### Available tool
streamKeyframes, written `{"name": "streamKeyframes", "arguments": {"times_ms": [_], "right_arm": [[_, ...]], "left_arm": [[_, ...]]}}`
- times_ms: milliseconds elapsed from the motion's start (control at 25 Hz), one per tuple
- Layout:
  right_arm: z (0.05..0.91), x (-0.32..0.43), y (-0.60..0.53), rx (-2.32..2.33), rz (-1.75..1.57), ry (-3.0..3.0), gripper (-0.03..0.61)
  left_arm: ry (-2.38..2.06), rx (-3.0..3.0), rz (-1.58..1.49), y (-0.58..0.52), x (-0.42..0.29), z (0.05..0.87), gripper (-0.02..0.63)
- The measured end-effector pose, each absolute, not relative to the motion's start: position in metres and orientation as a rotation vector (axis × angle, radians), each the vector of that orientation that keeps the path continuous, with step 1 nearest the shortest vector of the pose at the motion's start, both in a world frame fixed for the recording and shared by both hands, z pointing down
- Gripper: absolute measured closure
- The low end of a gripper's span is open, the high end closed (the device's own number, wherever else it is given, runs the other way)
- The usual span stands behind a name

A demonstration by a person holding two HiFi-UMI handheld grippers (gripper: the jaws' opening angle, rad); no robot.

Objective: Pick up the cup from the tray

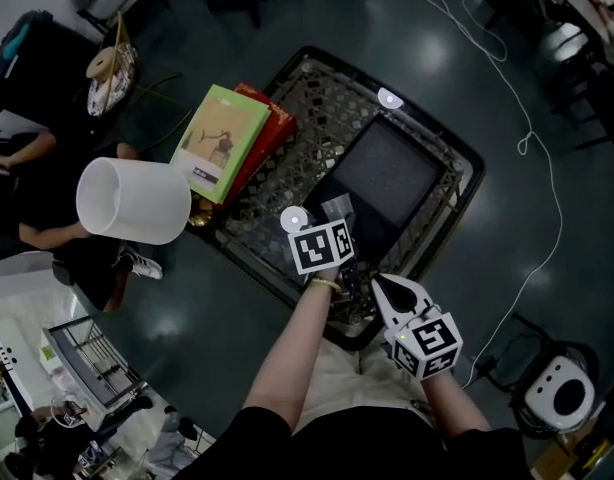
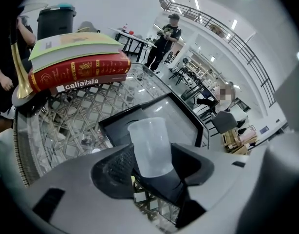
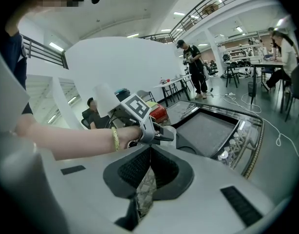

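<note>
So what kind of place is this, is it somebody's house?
Probably not a house: it looks like a big open lab or workshop hall. There's an upstairs walkway railing, work tables with people at them, and a long cable trailing across the dark floor.

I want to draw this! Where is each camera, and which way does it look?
Head view: on the person's head, looking down at the table; forearms, left gripper, right gripper show.
Left gripper view: rides that gripper, looking along its jaws at the cup and tray.
Right gripper view: rides that gripper, looking past its jaws at the left forearm and tray.
All share the tray.
</note>
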State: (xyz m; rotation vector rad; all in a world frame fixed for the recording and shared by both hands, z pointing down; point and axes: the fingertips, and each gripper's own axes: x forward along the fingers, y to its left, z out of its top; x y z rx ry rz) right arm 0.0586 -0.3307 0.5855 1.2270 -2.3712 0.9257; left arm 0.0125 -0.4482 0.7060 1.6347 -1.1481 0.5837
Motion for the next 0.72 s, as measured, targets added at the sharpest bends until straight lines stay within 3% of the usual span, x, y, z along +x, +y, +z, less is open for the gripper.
{"name": "streamKeyframes", "arguments": {"times_ms": [720], "right_arm": [[0.55,0.073,-0.324,1.241,0.797,-2.423,0.566]], "left_arm": [[-1.15,1.72,0.439,-0.424,0.014,0.641,0.373]]}}
